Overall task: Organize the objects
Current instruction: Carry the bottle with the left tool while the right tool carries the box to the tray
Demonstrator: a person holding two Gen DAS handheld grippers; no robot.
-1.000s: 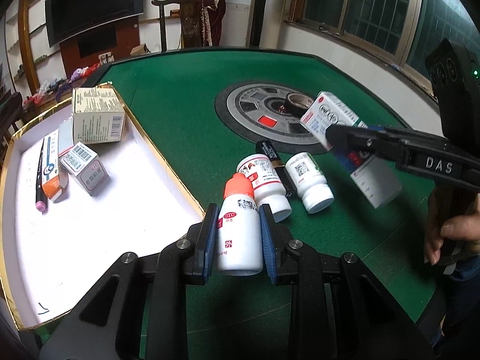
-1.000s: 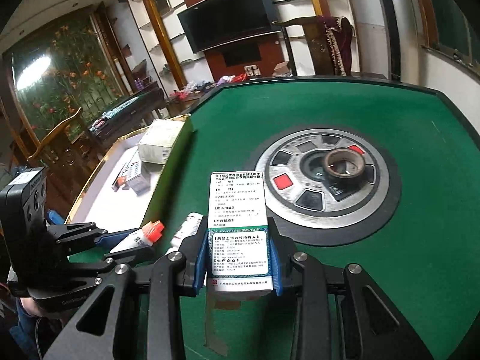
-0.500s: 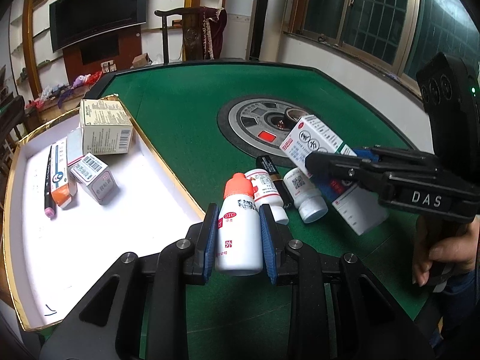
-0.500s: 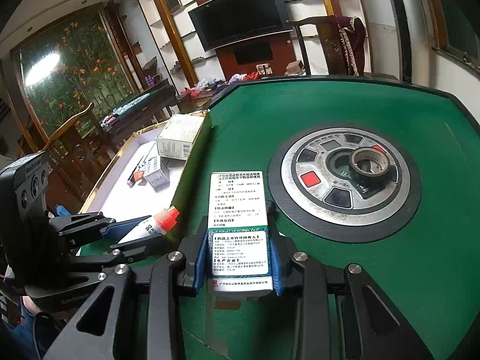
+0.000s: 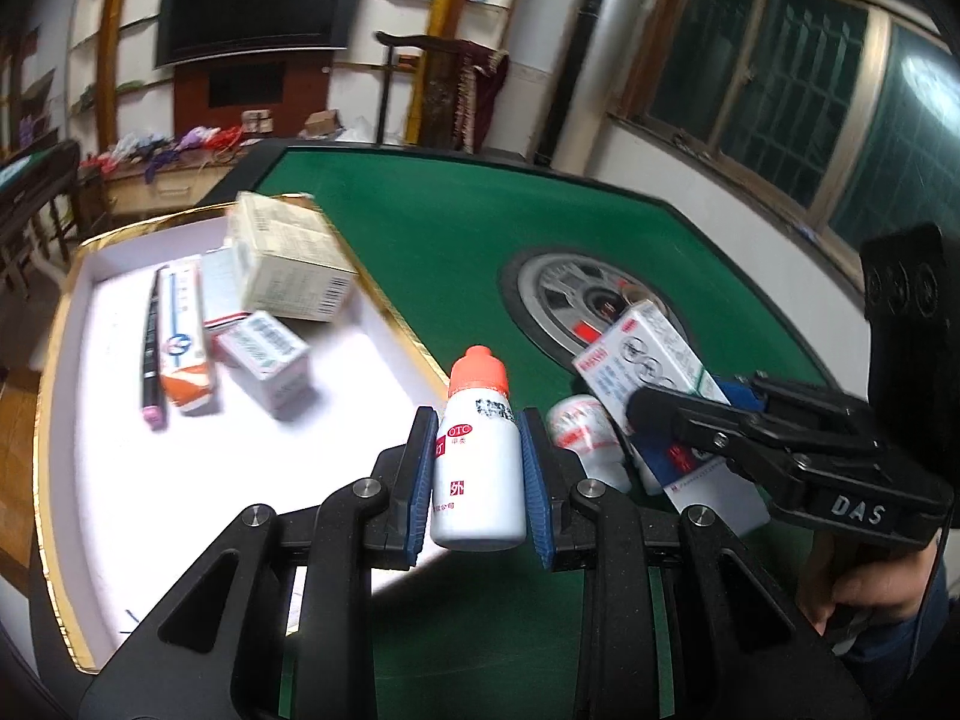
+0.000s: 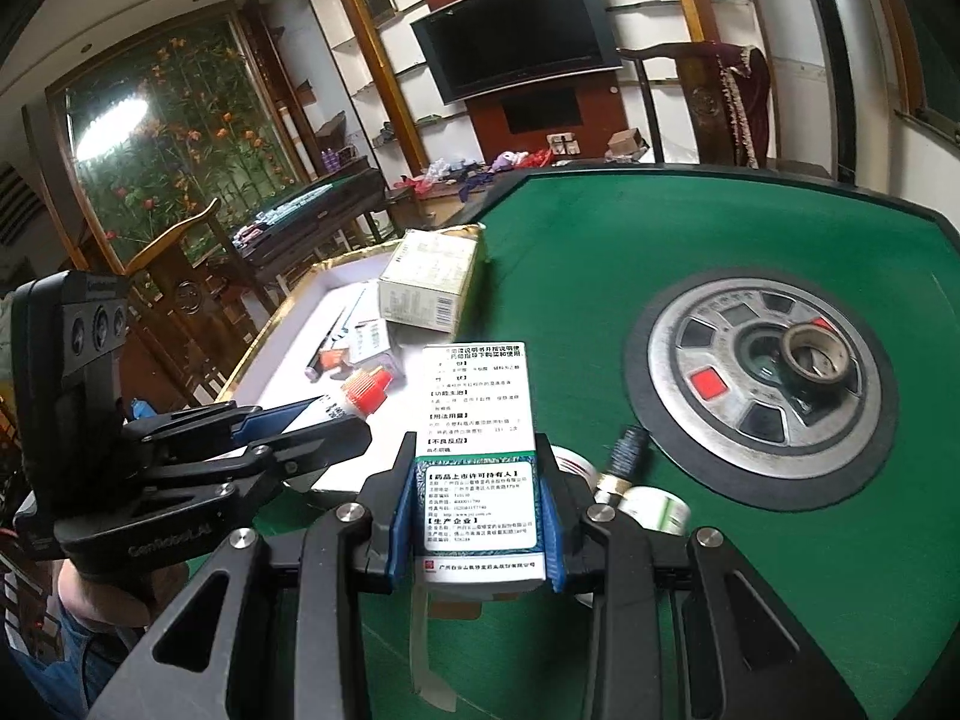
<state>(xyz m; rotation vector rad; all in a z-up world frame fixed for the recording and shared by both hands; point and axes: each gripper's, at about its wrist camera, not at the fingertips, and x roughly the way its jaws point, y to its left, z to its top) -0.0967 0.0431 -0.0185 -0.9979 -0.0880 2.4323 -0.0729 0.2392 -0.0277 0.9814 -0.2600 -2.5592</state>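
My left gripper (image 5: 477,474) is shut on a white bottle with an orange cap (image 5: 480,456), held above the gold rim of the white tray (image 5: 90,540). It also shows in the right wrist view (image 6: 354,399). My right gripper (image 6: 477,516) is shut on a white and green medicine box (image 6: 477,444), also seen in the left wrist view (image 5: 648,360), held over the green table (image 6: 720,240) just right of the tray. Two white bottles (image 5: 585,438) and a dark tube (image 6: 624,456) lie on the felt under it.
The tray holds a large box (image 5: 288,264), two small boxes (image 5: 264,354), a tube box (image 5: 183,336) and a pen (image 5: 150,354). A round metal hub (image 6: 762,372) with a tape roll (image 6: 816,354) sits mid-table.
Both grippers have moved left toward the tray with their loads. The bottle has shifted from over the felt to over the tray's rim, and the box has come closer beside it.
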